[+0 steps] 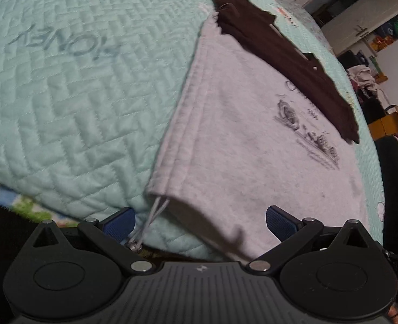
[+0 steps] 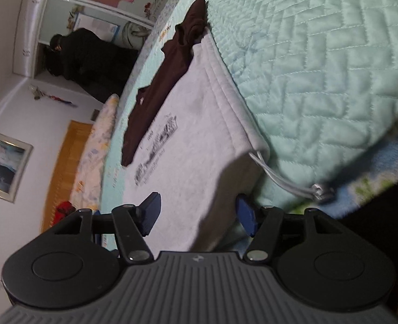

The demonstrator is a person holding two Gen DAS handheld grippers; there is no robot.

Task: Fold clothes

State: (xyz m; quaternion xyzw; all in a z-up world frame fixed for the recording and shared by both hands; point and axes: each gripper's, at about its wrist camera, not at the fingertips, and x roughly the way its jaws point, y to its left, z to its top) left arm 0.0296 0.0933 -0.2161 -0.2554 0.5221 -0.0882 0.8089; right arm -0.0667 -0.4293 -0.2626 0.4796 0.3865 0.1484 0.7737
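Mint quilted bedspread [image 1: 64, 108] covers the bed, and my white garment [image 1: 239, 140] lies flat on it with a dark brown garment [image 1: 285, 62] draped over its far edge. My left gripper [image 1: 200, 222] and right gripper [image 2: 199, 216] both sit spread wide at its near hem, holding nothing.

Garment [image 1: 288, 62] atop sweatshirt [image 1: 239, 140], sweatshirt on quilt [image 1: 77, 94].

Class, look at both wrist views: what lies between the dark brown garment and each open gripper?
Only the white printed garment, spread on the quilt, separates the dark brown garment from both grippers, in both views.
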